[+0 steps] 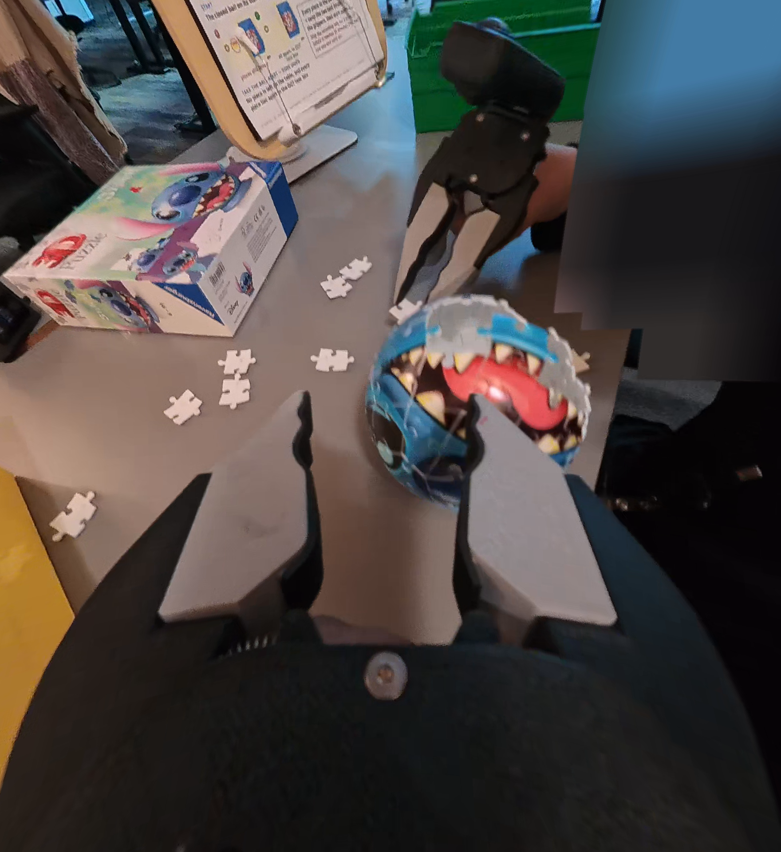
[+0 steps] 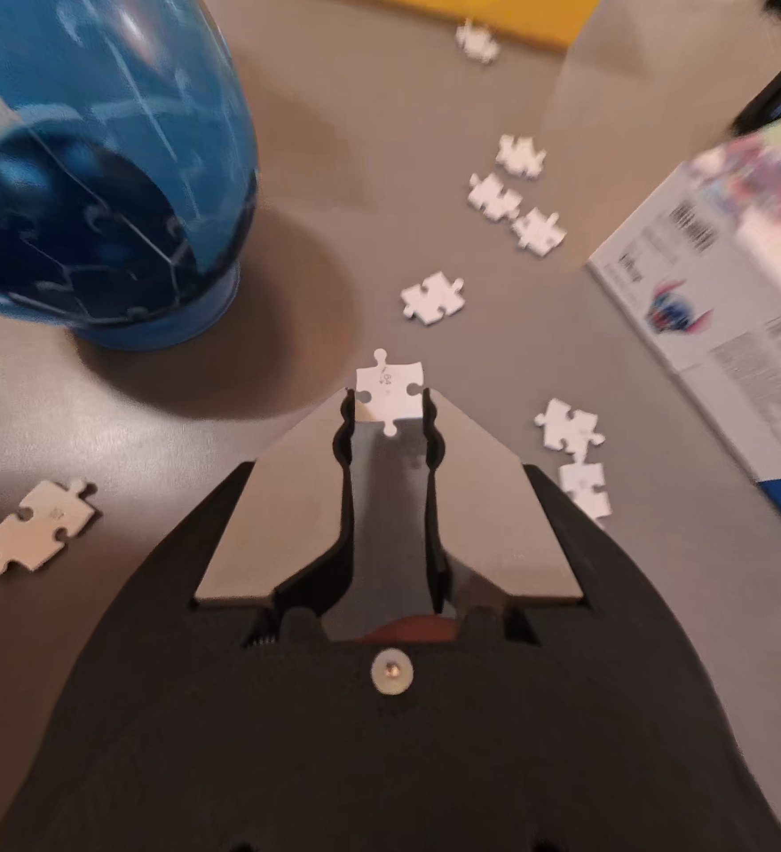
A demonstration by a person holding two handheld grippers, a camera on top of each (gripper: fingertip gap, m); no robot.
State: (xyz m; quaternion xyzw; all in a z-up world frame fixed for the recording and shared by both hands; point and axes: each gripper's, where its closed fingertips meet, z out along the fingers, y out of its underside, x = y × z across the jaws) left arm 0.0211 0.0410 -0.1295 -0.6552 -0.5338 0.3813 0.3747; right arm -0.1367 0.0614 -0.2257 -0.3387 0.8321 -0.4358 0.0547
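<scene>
Right gripper [image 2: 387,392] pinches my white puzzle piece [image 2: 389,389] above the grey table [image 2: 195,461]; left gripper [image 1: 388,403] gapes, empty, beside the blue puzzle ball [image 1: 476,401], part uncovered; puzzle box [image 2: 725,299] blurred, cropped

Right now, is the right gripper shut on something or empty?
Shut on a white puzzle piece: the right gripper pinches it between its fingertips, above the grey table.
</scene>
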